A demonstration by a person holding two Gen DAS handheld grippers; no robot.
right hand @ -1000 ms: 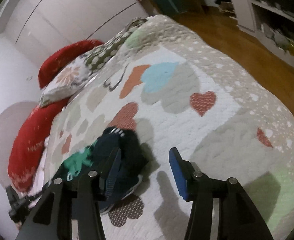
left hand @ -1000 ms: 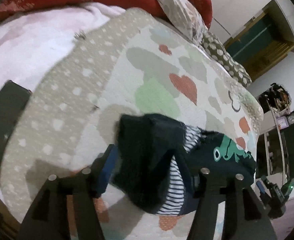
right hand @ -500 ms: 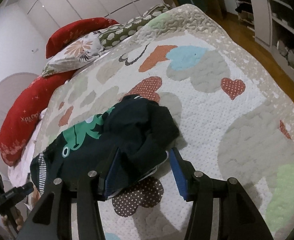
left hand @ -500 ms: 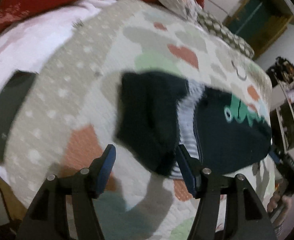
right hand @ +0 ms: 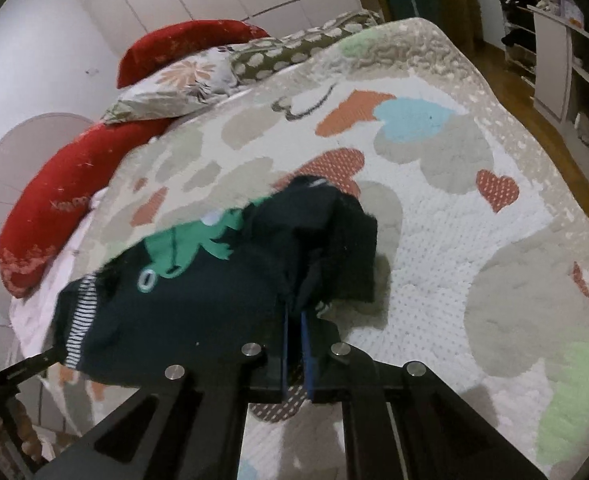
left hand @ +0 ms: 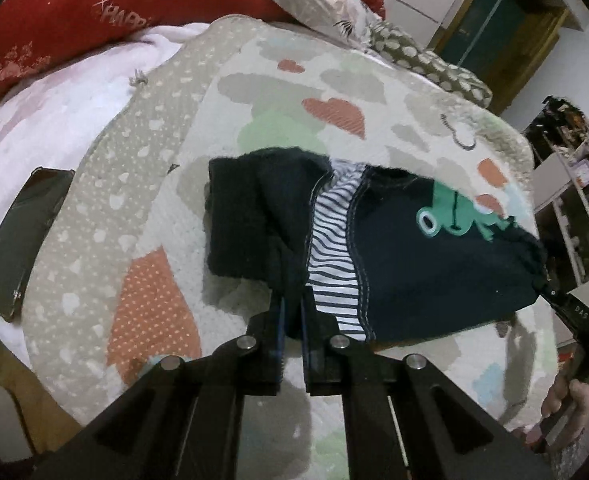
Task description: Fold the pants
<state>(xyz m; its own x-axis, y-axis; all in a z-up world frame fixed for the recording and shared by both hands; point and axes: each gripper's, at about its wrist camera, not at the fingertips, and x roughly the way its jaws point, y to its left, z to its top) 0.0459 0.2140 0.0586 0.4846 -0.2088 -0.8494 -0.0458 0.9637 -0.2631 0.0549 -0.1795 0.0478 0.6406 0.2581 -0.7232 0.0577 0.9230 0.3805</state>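
Small dark navy pants [left hand: 414, 264] with a green frog print and a striped lining hang stretched between my two grippers above the bed. My left gripper [left hand: 292, 312] is shut on one edge of the pants near the striped lining. My right gripper [right hand: 296, 320] is shut on the opposite edge of the pants [right hand: 182, 304]. The right gripper also shows at the right of the left wrist view [left hand: 550, 292], pinching the cloth. The left gripper's tip shows at the left edge of the right wrist view [right hand: 50, 356]. A bunched dark leg droops by each gripper.
The bed's quilt [left hand: 334, 92] with heart and cloud shapes lies below. Red pillows [left hand: 134, 8], a floral pillow [right hand: 182, 80] and a spotted pillow [right hand: 294, 52] line its head. A dark phone [left hand: 18, 236] lies on the pink sheet. Shelves [right hand: 562, 60] stand beside a wooden floor.
Both grippers have closed on the pants, which were between open jaws before. The pants are now lifted and stretched out between the two grippers.
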